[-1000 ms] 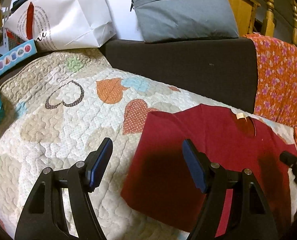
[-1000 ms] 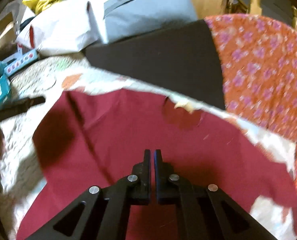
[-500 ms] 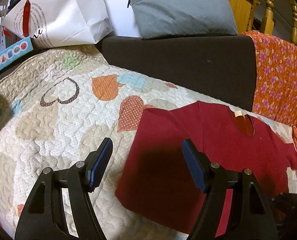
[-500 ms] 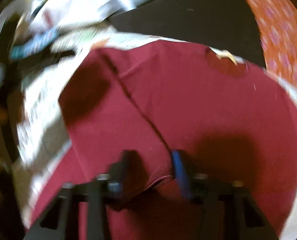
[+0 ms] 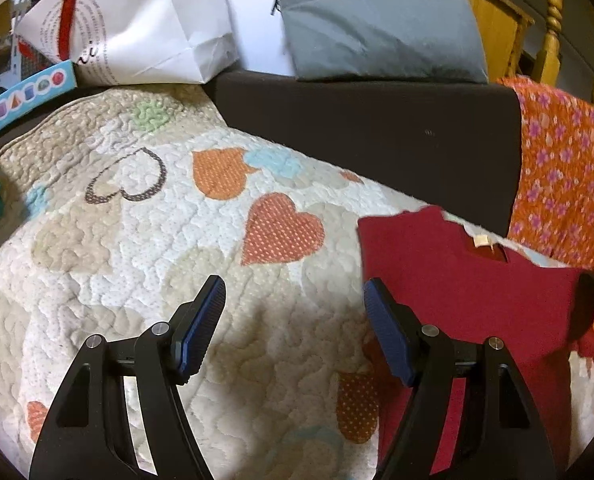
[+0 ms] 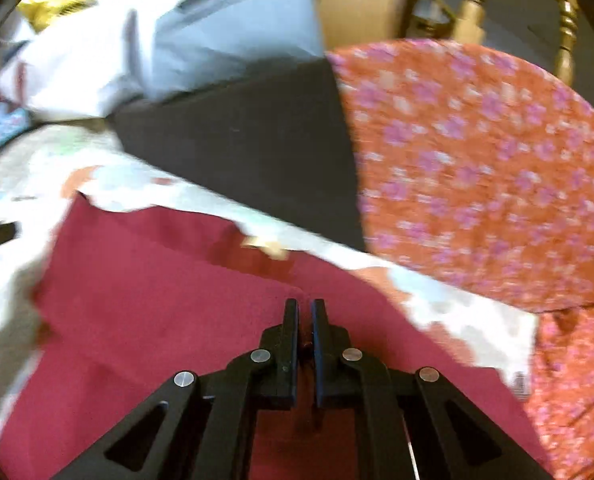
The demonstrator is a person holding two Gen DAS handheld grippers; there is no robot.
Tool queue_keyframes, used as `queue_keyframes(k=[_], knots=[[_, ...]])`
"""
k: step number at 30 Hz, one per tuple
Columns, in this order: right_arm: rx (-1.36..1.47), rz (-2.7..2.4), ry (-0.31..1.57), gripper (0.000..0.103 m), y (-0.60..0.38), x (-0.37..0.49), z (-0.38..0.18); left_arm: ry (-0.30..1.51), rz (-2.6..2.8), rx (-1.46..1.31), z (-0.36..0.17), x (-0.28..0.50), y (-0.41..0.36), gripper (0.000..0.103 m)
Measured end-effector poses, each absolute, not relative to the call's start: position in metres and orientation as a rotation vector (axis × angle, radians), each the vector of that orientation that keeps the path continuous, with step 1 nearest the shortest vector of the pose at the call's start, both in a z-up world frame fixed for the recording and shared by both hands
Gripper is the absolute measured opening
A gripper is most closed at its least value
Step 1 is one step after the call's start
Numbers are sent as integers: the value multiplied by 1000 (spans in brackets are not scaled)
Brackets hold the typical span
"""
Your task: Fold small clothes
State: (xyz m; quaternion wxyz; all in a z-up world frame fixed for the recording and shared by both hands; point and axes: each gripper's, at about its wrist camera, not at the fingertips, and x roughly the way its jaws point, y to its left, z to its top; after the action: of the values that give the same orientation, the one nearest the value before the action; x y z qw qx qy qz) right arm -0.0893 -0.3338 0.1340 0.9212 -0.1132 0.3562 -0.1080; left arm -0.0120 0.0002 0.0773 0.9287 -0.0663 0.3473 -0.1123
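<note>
A dark red T-shirt (image 5: pixel 469 292) lies on the heart-patterned quilt (image 5: pixel 137 248), its left part folded over toward the right. My left gripper (image 5: pixel 293 312) is open and empty, hovering over the quilt just left of the shirt. In the right wrist view the shirt (image 6: pixel 145 300) fills the lower frame with a folded layer on top. My right gripper (image 6: pixel 304 316) is shut with red fabric between the fingers, over the shirt below its neck label (image 6: pixel 265 246).
A dark cushion (image 5: pixel 369 136) lines the back, with a grey laptop bag (image 5: pixel 377 20) and white paper bag (image 5: pixel 137 28) on it. An orange flowered cloth (image 5: pixel 569 176) lies at the right. Boxes (image 5: pixel 21 100) sit at the left edge.
The right gripper opened, then shut on the shirt and pulled its left side over to the right, so the shirt is narrower. The left gripper stayed open over the quilt.
</note>
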Motion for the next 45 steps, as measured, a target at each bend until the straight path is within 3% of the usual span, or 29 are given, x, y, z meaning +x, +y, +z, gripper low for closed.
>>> queue_keyframes(k=[8, 15, 17, 19, 21, 26, 27, 28, 30, 34, 38, 42, 45], knots=[[-183, -333, 939, 5, -395, -62, 71, 744, -287, -48, 62, -13, -33, 72], [-81, -331, 888, 8, -408, -78, 85, 744, -324, -25, 60, -14, -44, 72], [-64, -303, 888, 17, -410, -81, 86, 750, -332, -23, 58, -14, -47, 72], [-22, -297, 878, 43, -417, -86, 87, 750, -340, -16, 56, -15, -50, 72], [44, -297, 858, 47, -425, -90, 86, 749, -360, -9, 54, -16, -56, 72], [74, -266, 886, 47, -432, -81, 70, 745, -389, 29, 47, -16, -70, 72], [62, -257, 893, 38, -430, -79, 67, 750, -393, 36, 45, -15, -72, 72], [45, -260, 904, 20, -429, -76, 64, 757, -394, 41, 43, -15, -74, 72], [13, -283, 880, 5, -428, -77, 67, 779, -393, 51, 38, -13, -77, 72], [23, -333, 784, 5, -438, -85, 84, 824, -404, 45, 28, -9, -82, 72], [45, -373, 869, 5, -452, -71, 64, 828, -397, 67, 25, -10, -86, 72], [122, -401, 838, 18, -457, -92, 75, 822, -394, 56, 27, -10, -84, 72], [89, -392, 791, 18, -443, -109, 89, 806, -389, 56, 29, -12, -84, 72]])
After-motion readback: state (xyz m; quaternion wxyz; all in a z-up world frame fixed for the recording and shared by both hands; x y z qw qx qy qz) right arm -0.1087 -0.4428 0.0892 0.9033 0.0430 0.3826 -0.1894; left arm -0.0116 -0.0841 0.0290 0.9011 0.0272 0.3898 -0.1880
